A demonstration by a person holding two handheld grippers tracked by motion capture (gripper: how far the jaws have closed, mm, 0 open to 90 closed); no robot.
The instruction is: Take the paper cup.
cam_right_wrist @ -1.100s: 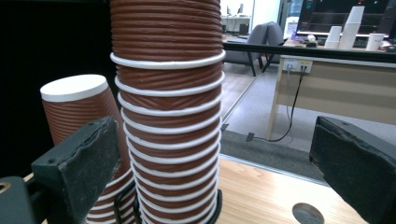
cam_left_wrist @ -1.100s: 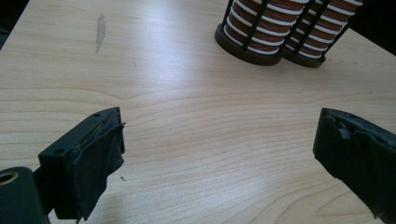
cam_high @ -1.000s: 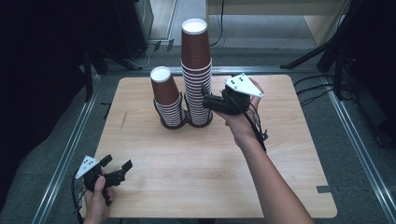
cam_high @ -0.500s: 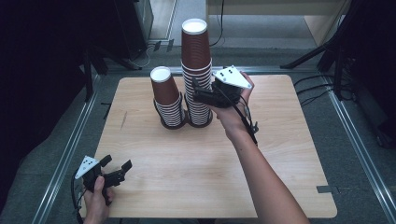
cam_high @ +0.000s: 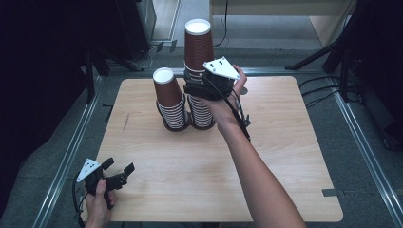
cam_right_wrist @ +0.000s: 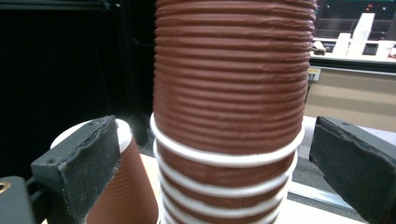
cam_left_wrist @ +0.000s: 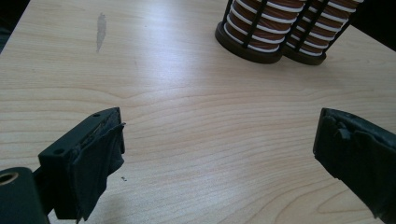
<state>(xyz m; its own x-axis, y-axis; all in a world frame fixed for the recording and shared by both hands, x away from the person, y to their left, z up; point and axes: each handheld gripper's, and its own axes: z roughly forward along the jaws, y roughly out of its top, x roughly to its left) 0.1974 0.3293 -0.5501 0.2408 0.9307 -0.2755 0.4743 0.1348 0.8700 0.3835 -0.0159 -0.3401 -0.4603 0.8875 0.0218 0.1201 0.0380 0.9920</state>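
- Markings: no brand, label or legible writing can be made out on the cups or on either gripper.
- Tall cup stack (cam_high: 198, 71): inverted brown ribbed paper cups with white rims, standing upright in a dark ring holder (cam_left_wrist: 302, 57) toward the far side of the counter (cam_high: 285, 156).
- Short cup stack (cam_high: 170, 102): same cup type, in a second dark ring holder (cam_left_wrist: 247, 49), just beside the tall stack on its left; the two holders touch or nearly touch.
- Right gripper (cam_high: 197, 89): held at the upper part of the tall cup stack. In the right gripper view the jaws are spread wide, one on each side of the stack's top cup (cam_right_wrist: 231, 79), with a visible gap on both sides; no contact, nothing grasped. The short stack's top cup (cam_right_wrist: 123, 186) shows behind the left jaw.
- Left gripper (cam_high: 119, 172): held low at the near-left corner of the counter, well apart from both stacks. Jaws released and wide apart, with only bare wood between them; nothing held.
- A grey streak (cam_left_wrist: 100, 30) marks the counter surface near its left edge.
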